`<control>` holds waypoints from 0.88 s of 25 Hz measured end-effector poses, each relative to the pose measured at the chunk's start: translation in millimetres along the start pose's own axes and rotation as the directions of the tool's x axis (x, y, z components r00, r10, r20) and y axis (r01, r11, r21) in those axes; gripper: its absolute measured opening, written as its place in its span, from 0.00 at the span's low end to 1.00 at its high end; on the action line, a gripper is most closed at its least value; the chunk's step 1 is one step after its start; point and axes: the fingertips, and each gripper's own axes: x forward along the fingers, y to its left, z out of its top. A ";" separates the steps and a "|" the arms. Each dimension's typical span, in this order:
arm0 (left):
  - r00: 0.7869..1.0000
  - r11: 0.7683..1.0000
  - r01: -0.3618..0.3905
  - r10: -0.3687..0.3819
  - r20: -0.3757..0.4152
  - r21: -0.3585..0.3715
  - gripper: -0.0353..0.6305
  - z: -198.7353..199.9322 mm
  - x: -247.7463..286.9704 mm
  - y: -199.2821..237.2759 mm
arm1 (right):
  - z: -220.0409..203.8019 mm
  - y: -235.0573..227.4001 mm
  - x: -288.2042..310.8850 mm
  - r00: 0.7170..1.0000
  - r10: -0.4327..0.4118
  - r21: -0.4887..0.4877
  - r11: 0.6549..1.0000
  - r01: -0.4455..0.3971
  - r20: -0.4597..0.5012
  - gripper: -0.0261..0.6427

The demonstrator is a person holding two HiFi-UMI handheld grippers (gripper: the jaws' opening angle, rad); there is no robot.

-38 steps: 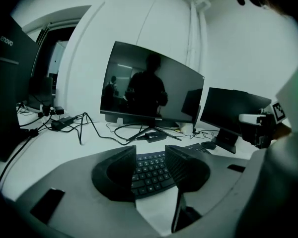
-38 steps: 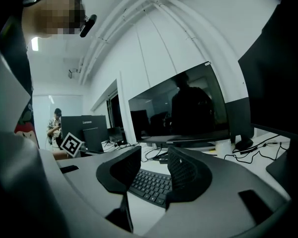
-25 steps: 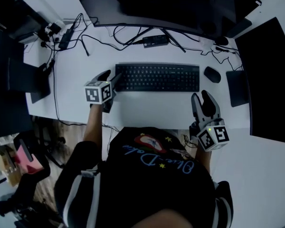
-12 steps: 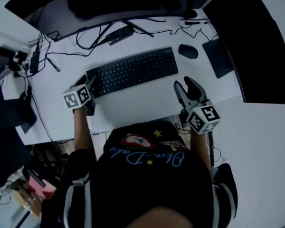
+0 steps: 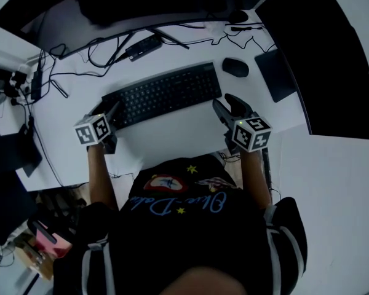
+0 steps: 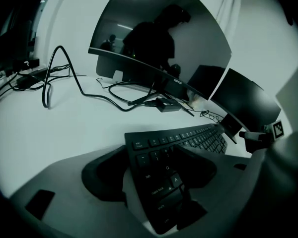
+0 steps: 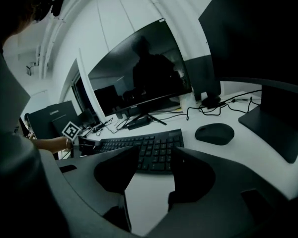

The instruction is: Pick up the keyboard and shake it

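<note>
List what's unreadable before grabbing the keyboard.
- Head view: left hand-held gripper tips, under its marker cube.
- Left gripper view: keyboard end between jaws; contact hidden behind one jaw.
- Right gripper view: keyboard ahead; near corner behind right hand-held gripper jaw.
Both sets of jaws have just been opening.

We hold both forearms out ahead of our body, one claw in each hand, both tilted downward. Our left claw (image 5: pixel 115 109) sits at the left, its marker cube (image 5: pixel 92 129) facing up; its jaws have just been opening and stand wide apart, straddling the left end of the keyboard (image 5: pixel 163 94) without pinching it. Our right claw (image 5: pixel 229 106) sits at the right, its jaws also just opening, spread apart with only bare tabletop (image 5: pixel 172 134) between them.
</note>
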 end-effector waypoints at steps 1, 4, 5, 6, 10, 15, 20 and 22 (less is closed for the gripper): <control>1.000 1.000 0.000 0.000 0.002 0.000 0.46 0.4 -0.2 0.2 | -3.7 -5.3 6.4 1.000 -0.001 -0.005 1.000 0.001 -0.023 0.30; 1.000 1.000 -0.004 0.004 0.002 -0.004 0.46 -1.1 -1.5 0.4 | -16.0 -23.1 22.6 0.996 -0.007 -0.009 1.000 0.006 -0.094 0.33; 1.000 1.000 -0.006 0.006 0.001 -0.005 0.46 -1.8 -1.8 0.1 | -20.1 -29.2 27.1 0.993 -0.008 -0.005 1.000 0.008 -0.116 0.33; 1.000 1.000 -0.007 0.007 0.000 -0.005 0.46 -2.1 -1.6 -0.3 | -24.1 -34.9 31.2 0.990 -0.007 -0.001 1.000 0.007 -0.139 0.34; 1.000 1.000 -0.006 0.006 0.001 -0.005 0.46 -1.2 -0.4 -1.4 | -39.1 -45.9 45.9 0.973 0.027 0.029 0.999 -0.021 -0.229 0.36; 1.000 1.000 -0.005 0.005 0.002 -0.004 0.46 -1.0 -0.5 -1.1 | -45.7 -46.7 55.2 0.960 0.061 0.058 0.997 -0.047 -0.273 0.37; 1.000 1.000 -0.006 0.006 0.005 0.001 0.46 -0.3 0.3 -1.6 | -46.1 -45.5 59.6 0.947 0.075 0.012 0.997 -0.076 -0.311 0.37; 1.000 1.000 -0.004 0.004 0.002 0.001 0.46 -0.6 0.5 -1.2 | -48.0 -45.8 60.2 0.937 0.069 -0.031 0.996 -0.085 -0.343 0.36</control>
